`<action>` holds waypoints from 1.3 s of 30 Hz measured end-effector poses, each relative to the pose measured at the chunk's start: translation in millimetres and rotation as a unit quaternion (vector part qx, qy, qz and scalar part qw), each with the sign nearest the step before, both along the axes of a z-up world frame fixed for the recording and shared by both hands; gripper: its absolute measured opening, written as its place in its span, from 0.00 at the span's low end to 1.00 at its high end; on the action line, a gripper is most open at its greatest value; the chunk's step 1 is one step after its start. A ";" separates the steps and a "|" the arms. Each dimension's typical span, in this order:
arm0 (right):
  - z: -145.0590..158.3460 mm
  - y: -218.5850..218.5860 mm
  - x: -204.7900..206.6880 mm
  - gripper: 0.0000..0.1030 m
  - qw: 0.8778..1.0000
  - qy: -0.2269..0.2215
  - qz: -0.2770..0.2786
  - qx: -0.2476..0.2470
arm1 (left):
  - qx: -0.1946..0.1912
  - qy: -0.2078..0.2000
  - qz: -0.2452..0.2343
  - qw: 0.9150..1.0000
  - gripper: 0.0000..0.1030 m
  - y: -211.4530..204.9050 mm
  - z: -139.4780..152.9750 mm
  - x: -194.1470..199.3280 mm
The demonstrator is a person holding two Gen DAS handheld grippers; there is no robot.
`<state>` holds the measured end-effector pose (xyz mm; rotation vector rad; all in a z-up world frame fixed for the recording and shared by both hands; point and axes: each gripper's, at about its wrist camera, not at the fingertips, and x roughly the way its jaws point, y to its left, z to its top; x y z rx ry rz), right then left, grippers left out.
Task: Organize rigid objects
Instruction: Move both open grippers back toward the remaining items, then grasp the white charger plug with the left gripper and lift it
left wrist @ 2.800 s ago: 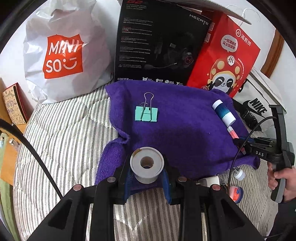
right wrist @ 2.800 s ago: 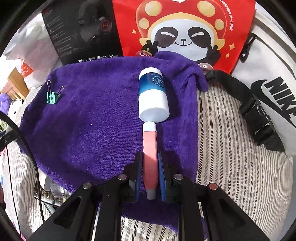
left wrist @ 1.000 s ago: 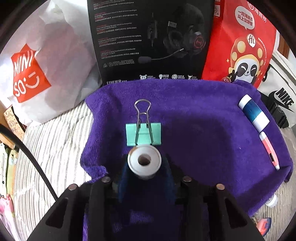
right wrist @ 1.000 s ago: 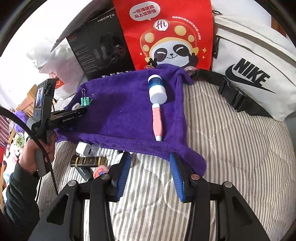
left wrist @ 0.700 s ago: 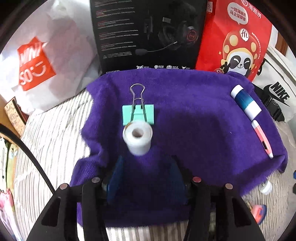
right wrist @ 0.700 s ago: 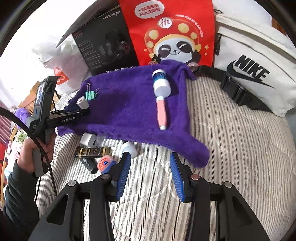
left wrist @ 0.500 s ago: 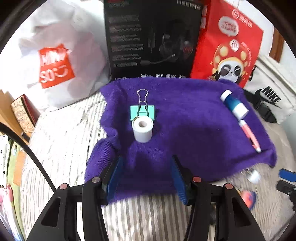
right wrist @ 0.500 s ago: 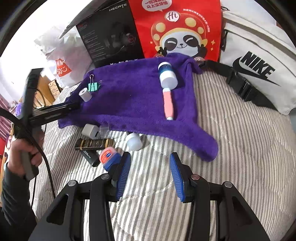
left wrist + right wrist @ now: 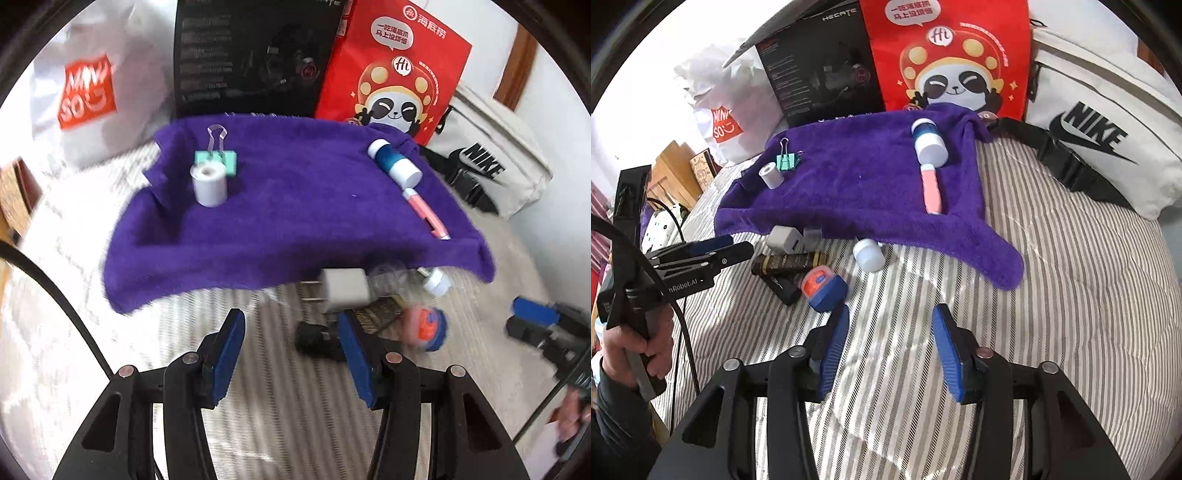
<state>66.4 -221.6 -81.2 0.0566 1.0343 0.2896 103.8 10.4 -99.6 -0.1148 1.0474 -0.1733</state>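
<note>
1. Our left gripper [image 9: 291,349] hangs over the striped bed cover [image 9: 280,417] with its blue fingers [image 9: 226,349] set apart and nothing between them.
2. The right finger of that gripper stands just beside a small black item [image 9: 314,338] lying on the cover; we cannot tell whether it touches it.
3. Our right gripper [image 9: 888,349] is opening, its fingers [image 9: 945,349] apart over bare striped cover, holding nothing.
4. A blue and orange capped item [image 9: 823,286] lies just ahead of the right gripper's left finger, apart from it.
5. The purple towel [image 9: 857,184] lies spread on the bed. At its far left corner the white tape roll [image 9: 770,173] stands on end, touching the green binder clip [image 9: 786,160] behind it.
6. Along the towel's right side lie the blue and white bottle [image 9: 929,142] and, just in front of it in line, the pink pen [image 9: 931,190].
7. Off the towel's near edge sit a white charger plug [image 9: 783,239], a dark tube [image 9: 790,262] and a small white bottle [image 9: 868,254], close together on the cover.
8. Behind the towel stand a white shopping bag [image 9: 724,110], a black headset box [image 9: 820,77] and a red panda bag [image 9: 945,55]; a white Nike bag [image 9: 1108,122] lies to the right.
9. In the right wrist view a hand [image 9: 635,347] grips the left tool's handle.
</note>
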 end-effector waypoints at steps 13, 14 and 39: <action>-4.2 -10.7 -3.5 0.47 1.000 0.007 -0.004 -0.004 | 0.034 0.024 0.012 0.999 0.50 -39.4 -15.1 29.8; -5.3 -11.5 -3.2 0.47 1.000 0.008 -0.004 -0.004 | 0.037 0.028 0.016 0.999 0.50 -40.1 -17.6 31.7; -26.9 30.5 32.4 0.47 0.997 -0.014 0.037 -0.063 | 0.076 0.035 0.056 0.995 0.40 14.9 -14.8 20.9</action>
